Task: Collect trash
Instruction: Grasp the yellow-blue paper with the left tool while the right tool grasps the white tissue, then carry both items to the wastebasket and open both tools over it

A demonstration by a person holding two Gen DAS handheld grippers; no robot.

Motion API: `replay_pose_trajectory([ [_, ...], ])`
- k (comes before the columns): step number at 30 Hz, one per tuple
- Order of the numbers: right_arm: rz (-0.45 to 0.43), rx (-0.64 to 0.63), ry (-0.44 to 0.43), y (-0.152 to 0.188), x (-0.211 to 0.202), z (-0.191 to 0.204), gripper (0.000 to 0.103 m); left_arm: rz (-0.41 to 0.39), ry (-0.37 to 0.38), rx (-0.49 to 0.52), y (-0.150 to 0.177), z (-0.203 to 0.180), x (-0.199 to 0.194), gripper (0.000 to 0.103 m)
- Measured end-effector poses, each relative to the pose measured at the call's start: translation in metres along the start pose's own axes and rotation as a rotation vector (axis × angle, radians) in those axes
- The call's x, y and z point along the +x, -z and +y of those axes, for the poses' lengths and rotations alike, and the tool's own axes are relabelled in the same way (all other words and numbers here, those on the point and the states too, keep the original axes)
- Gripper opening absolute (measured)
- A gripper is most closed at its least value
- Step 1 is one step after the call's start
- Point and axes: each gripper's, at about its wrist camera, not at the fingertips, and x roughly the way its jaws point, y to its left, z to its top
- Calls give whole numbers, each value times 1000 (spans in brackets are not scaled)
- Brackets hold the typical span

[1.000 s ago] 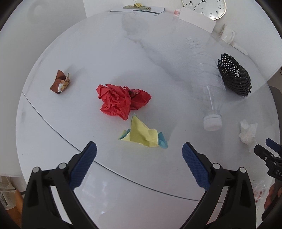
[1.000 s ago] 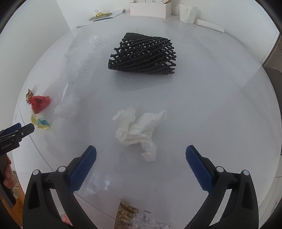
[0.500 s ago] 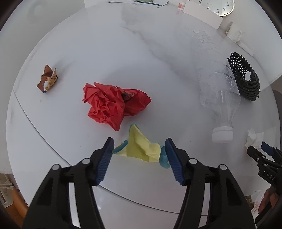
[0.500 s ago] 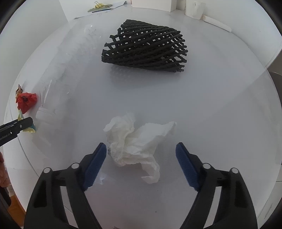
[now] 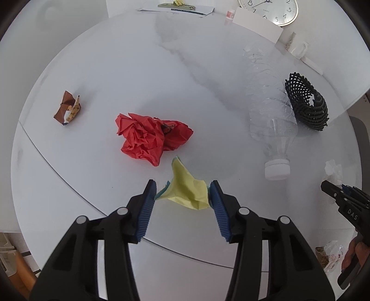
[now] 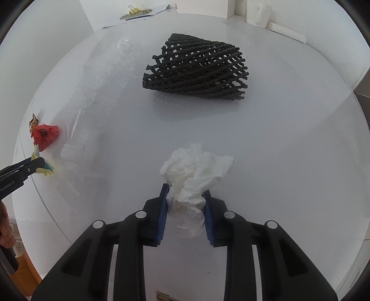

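Observation:
On the white round table, my left gripper has closed around a crumpled yellow and teal paper, its blue pads touching both sides. A crumpled red paper lies just beyond it, and a brown wrapper lies far left. My right gripper is shut on a crumpled white tissue. A black foam net lies beyond the tissue, and a clear plastic bottle with a white cap lies between the two sides.
A wall clock, a white card and clipped papers sit at the table's far edge. A table seam runs across near my left gripper. A plastic bag of trash shows below the table edge at right.
Both grippers moved forward and closed: the left around the yellow and teal paper, the right onto the white tissue. Both were wide open one second ago.

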Motion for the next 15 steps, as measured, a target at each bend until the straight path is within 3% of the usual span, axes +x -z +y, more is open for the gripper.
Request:
replay_pose_trajectory([
  [8, -39, -64, -37, 12, -36, 33, 28, -43, 14, -1, 19, 8, -42, 47],
  [15, -44, -135, -97, 39, -61, 89, 28, -61, -10, -21, 64, 43, -84, 47],
])
